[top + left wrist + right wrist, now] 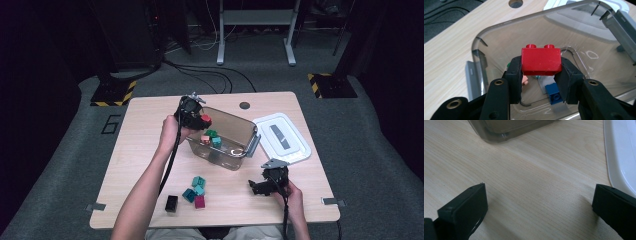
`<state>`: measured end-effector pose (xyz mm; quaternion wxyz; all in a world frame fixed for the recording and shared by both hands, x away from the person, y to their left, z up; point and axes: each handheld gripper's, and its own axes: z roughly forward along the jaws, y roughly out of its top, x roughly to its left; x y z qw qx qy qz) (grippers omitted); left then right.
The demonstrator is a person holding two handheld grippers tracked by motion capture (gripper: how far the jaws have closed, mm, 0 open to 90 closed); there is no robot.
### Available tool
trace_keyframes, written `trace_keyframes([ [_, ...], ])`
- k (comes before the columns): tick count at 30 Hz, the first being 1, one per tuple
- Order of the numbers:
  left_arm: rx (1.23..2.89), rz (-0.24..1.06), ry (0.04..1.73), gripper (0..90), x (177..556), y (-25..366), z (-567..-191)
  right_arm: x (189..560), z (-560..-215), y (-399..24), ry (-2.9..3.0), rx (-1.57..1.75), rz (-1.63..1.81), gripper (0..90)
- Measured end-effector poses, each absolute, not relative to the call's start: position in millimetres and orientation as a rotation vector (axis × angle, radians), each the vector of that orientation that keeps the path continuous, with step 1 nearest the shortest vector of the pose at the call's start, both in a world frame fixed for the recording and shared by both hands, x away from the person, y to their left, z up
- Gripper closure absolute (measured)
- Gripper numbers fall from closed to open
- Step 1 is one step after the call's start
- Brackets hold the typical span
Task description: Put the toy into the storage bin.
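My left gripper (200, 120) (541, 75) is shut on a red brick (541, 61) (205, 120) and holds it over the left end of the clear plastic bin (235, 131) (499, 42). Inside the bin lie a pink brick (205, 139) (525, 79), green ones (213, 137) and a blue one (554, 93). On the table in front of the bin sit teal bricks (196, 187), a dark red brick (199, 202) and a black brick (171, 203). My right gripper (256, 187) (540, 202) rests low over bare table at the front right, jaws wide open with nothing between them.
The bin's white lid (283, 138) (621, 155) lies flat to the right of the bin. A round cable hole (244, 105) (515, 3) is in the table's far side. The bin's corner (499, 132) stands ahead of the right gripper.
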<state>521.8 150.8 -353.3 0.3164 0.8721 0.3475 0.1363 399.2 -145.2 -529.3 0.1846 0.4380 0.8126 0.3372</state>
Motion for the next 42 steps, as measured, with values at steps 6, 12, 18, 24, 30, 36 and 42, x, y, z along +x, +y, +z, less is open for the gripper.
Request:
trace_keyframes([
  [6, 2.339, 0.323, 0.931, 58.7, 528, 144, -366, 399, -529, -145, 2.291, 1.234, 0.951, 0.0],
  [12, 2.353, 0.304, 0.96, 57.5, 530, 144, -375, 399, -529, -145, 2.292, 1.234, 0.951, 0.0],
  [18, 2.336, 0.305, 0.985, 34.1, 525, 149, -373, 399, -529, -145, 2.292, 1.234, 0.951, 0.0],
  [24, 2.292, 0.332, 0.978, 17.9, 507, 163, -363, 399, -529, -145, 2.292, 1.233, 0.951, 0.0],
  [30, 2.257, 0.358, 0.968, 13.4, 485, 183, -358, 399, -529, -145, 2.293, 1.231, 0.951, 0.0],
  [36, 2.248, 0.387, 0.958, 11.5, 461, 203, -362, 399, -529, -145, 2.293, 1.231, 0.952, 0.0],
  [42, 2.23, 0.403, 0.986, 10.3, 441, 222, -374, 399, -529, -145, 2.293, 1.232, 0.951, 0.0],
])
